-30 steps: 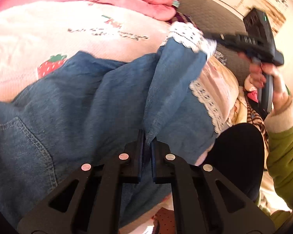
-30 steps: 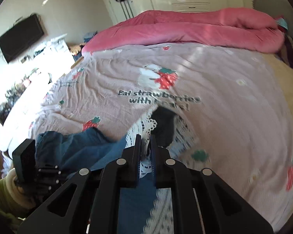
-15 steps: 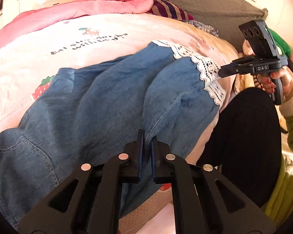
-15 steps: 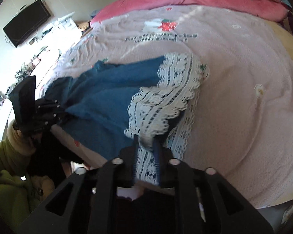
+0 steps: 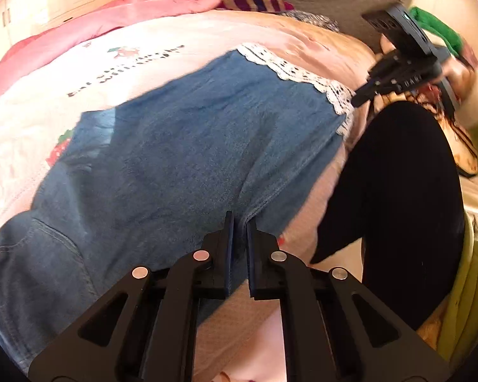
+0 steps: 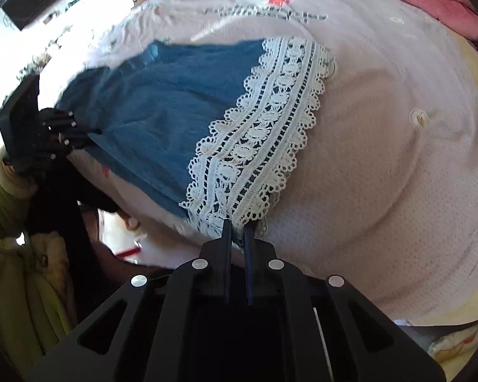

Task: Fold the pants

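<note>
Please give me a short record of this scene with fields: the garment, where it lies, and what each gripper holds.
garment: denim pants with white lace hem
surface: pink strawberry bedspread, pants spread flat on it near the edge
left gripper: shut on the denim edge, toward the waist end
right gripper: shut on the lace hem
fold state: legs lie one over the other; no crosswise fold yet
</note>
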Demonstrator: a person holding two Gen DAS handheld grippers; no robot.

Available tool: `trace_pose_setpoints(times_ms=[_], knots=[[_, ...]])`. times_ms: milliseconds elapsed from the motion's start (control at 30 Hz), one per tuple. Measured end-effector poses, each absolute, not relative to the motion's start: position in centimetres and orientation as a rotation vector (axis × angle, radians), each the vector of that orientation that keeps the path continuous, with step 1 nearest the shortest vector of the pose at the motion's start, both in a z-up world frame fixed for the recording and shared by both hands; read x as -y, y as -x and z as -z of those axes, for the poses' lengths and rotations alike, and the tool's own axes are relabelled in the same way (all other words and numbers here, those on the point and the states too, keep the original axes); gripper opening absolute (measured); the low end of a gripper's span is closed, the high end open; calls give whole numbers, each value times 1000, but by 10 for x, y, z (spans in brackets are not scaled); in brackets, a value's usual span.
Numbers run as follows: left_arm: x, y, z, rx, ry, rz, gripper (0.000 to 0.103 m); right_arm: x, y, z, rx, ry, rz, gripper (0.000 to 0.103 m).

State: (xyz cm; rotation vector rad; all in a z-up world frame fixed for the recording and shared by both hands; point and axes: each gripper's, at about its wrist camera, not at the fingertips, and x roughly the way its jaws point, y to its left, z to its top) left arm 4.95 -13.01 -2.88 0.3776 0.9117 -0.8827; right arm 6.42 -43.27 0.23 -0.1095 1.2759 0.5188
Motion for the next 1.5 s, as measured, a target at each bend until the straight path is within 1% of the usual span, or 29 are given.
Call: trace_pose_setpoints(times_ms=[100,200,267,300,367,400,433,500,567,600,700,733,767,833,900,967,1033,1100,1133,1167,1233,1300,1367,1433,1500], knots=[[141,-42,41,-924,-472,875,2,427,-65,2,-1309,165,-520,7],[141,-41,44,-932,-479,880,2,421,-67,8,-1342,197,-517,7],[140,-42,45,-941,-469,883,2,418,-67,14,-1366,232,-513,9],[140,-42,46,-941,-473,885,2,417,-68,17,-1374,238,-499,12],[141,-40,46,-940,-482,887,2,414,-69,21,-1392,239,-487,14],[142,-40,46,-942,-480,893,2,414,-69,21,-1399,245,-477,21],[141,-40,46,-942,-479,895,2,414,-68,21,-1403,257,-469,36],[141,-40,45,-945,-466,903,5,415,-64,19,-1400,269,-465,47],[140,-38,43,-945,-454,921,9,417,-58,11,-1385,286,-434,48],[140,-37,41,-943,-450,933,12,418,-55,5,-1365,285,-426,48],[141,-29,34,-923,-445,976,24,421,-49,-19,-1275,235,-413,56],[141,-27,32,-914,-441,985,31,421,-48,-26,-1246,222,-416,57],[140,-25,29,-907,-439,989,34,420,-45,-37,-1196,194,-428,57],[135,-23,20,-878,-417,988,36,416,-46,-49,-1135,135,-448,61],[122,-27,9,-855,-367,948,43,401,-47,-58,-1072,104,-491,61],[100,-37,-3,-841,-291,841,61,380,-51,-63,-1035,118,-542,61],[72,-46,-13,-846,-198,713,71,351,-54,-62,-1018,180,-615,61],[36,-54,-20,-859,-113,540,72,322,-57,-54,-1030,262,-672,58],[19,-55,-22,-863,-87,474,72,307,-58,-48,-1047,309,-694,51],[2,-56,-23,-870,-59,411,72,292,-55,-40,-1061,341,-712,46],[-26,-59,-20,-901,3,320,72,269,-58,-28,-1090,418,-741,31],[-39,-62,-12,-938,47,302,72,257,-62,-18,-1117,444,-747,25],[-38,-67,0,-977,47,298,72,246,-68,-7,-1147,453,-734,24],[-34,-75,10,-1009,10,263,72,240,-74,6,-1201,457,-718,22],[-40,-82,15,-1009,-13,211,72,239,-75,19,-1247,451,-718,22]])
